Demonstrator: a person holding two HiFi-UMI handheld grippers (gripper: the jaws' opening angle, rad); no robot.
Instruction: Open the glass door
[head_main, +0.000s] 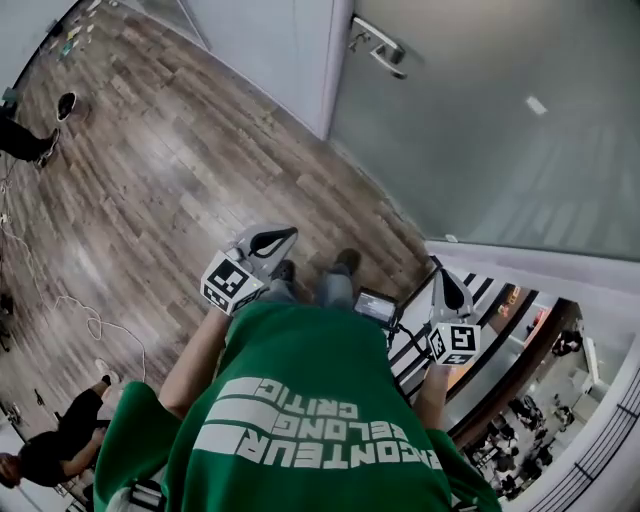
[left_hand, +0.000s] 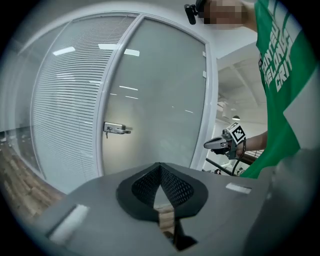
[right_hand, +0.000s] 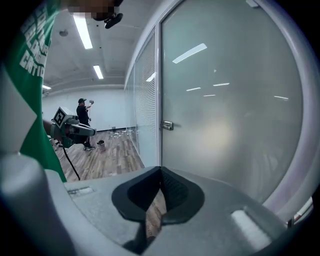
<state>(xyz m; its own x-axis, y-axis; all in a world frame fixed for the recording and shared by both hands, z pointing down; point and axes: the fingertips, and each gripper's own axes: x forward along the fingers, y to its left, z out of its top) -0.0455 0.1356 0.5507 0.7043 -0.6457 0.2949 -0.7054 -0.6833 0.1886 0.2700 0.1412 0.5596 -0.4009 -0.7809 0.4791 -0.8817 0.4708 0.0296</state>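
Note:
The frosted glass door (head_main: 500, 130) stands shut ahead of me in a white frame, and its metal lever handle (head_main: 380, 47) sits near the frame's edge. My left gripper (head_main: 283, 240) is held low in front of my body with nothing in it, well short of the handle. My right gripper (head_main: 443, 283) hangs at the right, also carrying nothing. In the left gripper view the handle (left_hand: 116, 129) lies far beyond the left gripper (left_hand: 160, 167), whose jaws meet. The right gripper view shows the handle (right_hand: 167, 125) in the distance past the shut right gripper (right_hand: 161, 172).
Wood-plank floor (head_main: 170, 170) stretches to the left, with loose cables (head_main: 70, 300) on it. A person in black (head_main: 50, 450) crouches at the lower left. A slatted glass panel (left_hand: 65, 110) adjoins the door. A railing (head_main: 600, 420) over a lower level runs at the right.

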